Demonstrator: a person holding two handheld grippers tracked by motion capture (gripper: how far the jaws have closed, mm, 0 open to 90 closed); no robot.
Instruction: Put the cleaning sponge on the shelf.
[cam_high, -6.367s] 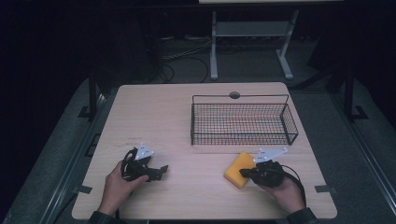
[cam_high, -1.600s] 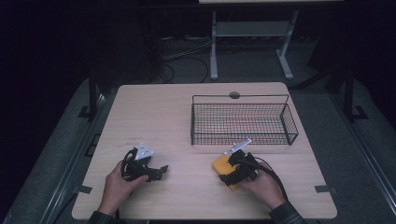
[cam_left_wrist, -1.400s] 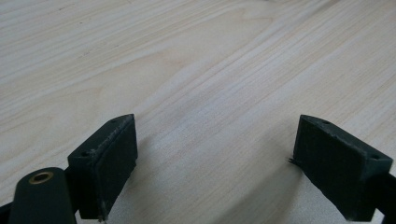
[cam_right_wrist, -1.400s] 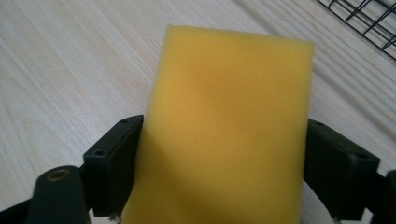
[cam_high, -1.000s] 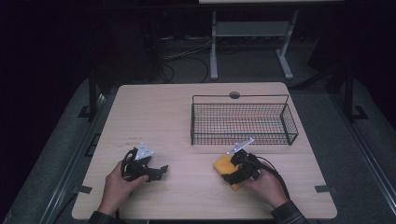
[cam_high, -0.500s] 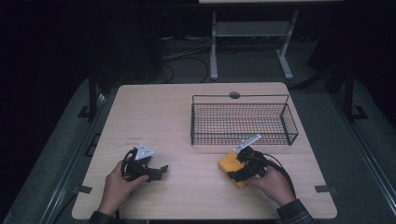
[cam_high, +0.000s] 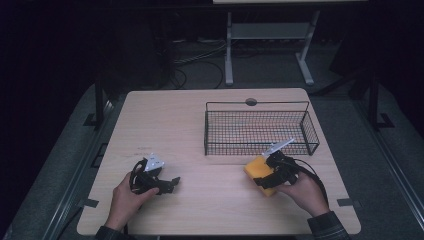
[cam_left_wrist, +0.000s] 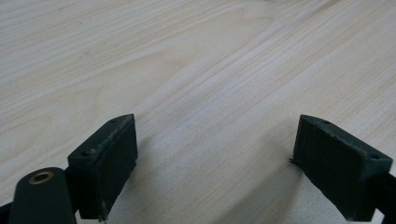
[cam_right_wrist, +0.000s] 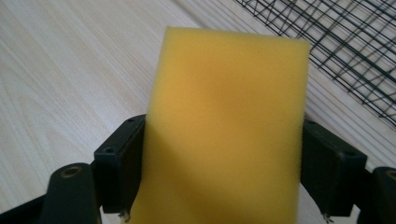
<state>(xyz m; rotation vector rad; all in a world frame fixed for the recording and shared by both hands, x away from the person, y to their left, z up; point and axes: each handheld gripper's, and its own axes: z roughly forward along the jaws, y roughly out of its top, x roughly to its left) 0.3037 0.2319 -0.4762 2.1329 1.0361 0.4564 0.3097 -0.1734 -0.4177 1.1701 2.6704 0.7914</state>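
A yellow sponge (cam_high: 260, 171) (cam_right_wrist: 229, 130) is gripped between the two black pads of my right gripper (cam_high: 266, 176) (cam_right_wrist: 224, 172), lifted a little above the wooden table (cam_high: 200, 125) just in front of the black wire basket (cam_high: 260, 129). The sponge stands upright between the jaws in the right gripper view, with the basket's mesh (cam_right_wrist: 345, 42) at the upper right. My left gripper (cam_high: 167, 186) (cam_left_wrist: 224, 172) rests low over the table at the front left, jaws wide apart with bare wood between them.
The wire basket stands at the back right of the table with nothing seen inside. A round cable hole (cam_high: 251, 102) sits at the table's far edge. Dark floor, cables and a white stand (cam_high: 265, 40) lie beyond the table.
My right gripper has carried the sponge to the right and slightly up, closer to the basket's front wall. The left hand has stayed where it was.
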